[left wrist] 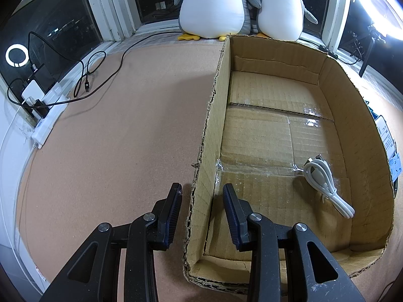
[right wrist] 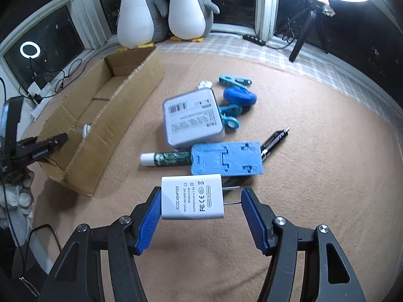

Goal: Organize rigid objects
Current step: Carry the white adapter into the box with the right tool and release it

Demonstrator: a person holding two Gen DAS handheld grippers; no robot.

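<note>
Right gripper (right wrist: 200, 217) jaws wide, bracketing white AC/DC wall adapter (right wrist: 192, 196) on tan cork mat (right wrist: 314, 176); left pad touching, no clamp yet. Left gripper (left wrist: 202, 217) jaws apart, straddling open brown cardboard box (left wrist: 221, 95) left wall, likely steadying. Only left view shows white coiled cable (left wrist: 325, 186) inside.

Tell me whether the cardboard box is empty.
Not empty. In the left wrist view, the box holds one coiled white cable on its floor near the right wall; nothing else is visible in it.
</note>
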